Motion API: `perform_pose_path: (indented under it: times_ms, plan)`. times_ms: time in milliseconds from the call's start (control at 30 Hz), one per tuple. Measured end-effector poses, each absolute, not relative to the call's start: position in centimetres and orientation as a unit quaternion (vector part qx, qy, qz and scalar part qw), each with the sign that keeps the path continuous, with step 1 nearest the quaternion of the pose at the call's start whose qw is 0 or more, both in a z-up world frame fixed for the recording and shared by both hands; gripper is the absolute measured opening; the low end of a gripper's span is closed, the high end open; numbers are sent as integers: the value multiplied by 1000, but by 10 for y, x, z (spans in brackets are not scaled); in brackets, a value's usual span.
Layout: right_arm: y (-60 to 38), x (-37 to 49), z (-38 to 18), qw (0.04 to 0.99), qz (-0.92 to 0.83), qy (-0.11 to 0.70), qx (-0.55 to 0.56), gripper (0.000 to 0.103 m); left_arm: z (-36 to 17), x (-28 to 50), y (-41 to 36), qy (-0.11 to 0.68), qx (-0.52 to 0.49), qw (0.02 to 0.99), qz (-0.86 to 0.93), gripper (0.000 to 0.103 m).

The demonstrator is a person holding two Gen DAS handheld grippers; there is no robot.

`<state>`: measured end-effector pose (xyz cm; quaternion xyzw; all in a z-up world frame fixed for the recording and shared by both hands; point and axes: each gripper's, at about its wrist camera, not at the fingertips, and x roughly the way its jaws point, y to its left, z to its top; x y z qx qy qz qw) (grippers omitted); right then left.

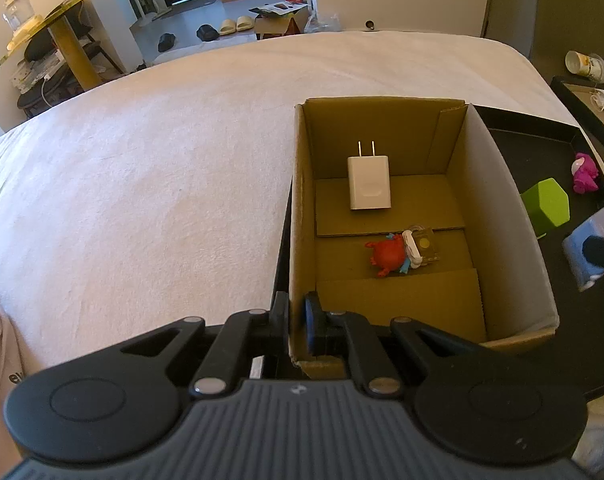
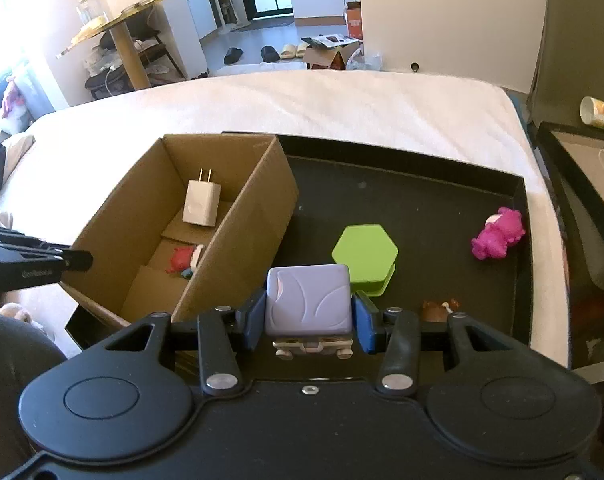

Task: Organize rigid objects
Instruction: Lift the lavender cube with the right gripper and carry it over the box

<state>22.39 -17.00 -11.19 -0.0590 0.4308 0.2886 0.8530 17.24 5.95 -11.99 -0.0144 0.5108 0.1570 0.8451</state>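
An open cardboard box (image 1: 501, 216) (image 2: 246, 216) lies on a white bed, holding a white plug charger (image 1: 368, 182) (image 2: 201, 202) and a small red toy (image 1: 389, 254) (image 2: 182, 258). My left gripper (image 1: 298, 320) is shut on the box's near left wall, one finger outside and one inside. My right gripper (image 2: 307, 312) is shut on a lilac cube-shaped toy (image 2: 307, 304) (image 1: 589, 248), held above the black tray (image 2: 441, 200). On the tray sit a green hexagonal box (image 2: 365, 254) (image 1: 545, 202), a pink plush figure (image 2: 497, 238) (image 1: 585, 172) and a small brown item (image 2: 439, 308).
The white bed cover (image 1: 162, 160) stretches far left and behind the box. A dark side table (image 2: 581, 184) with a paper cup (image 2: 599, 114) stands to the right. A yellow-topped round table (image 1: 58, 24) and floor clutter lie beyond the bed.
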Motion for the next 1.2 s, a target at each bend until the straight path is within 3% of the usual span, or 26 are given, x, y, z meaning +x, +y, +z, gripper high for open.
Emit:
perform_pose_path:
  times_ms: [1200]
  plan:
    - [-91, 231, -62, 848, 349, 378, -126, 45, -119, 170, 70, 503, -36, 851, 146, 7]
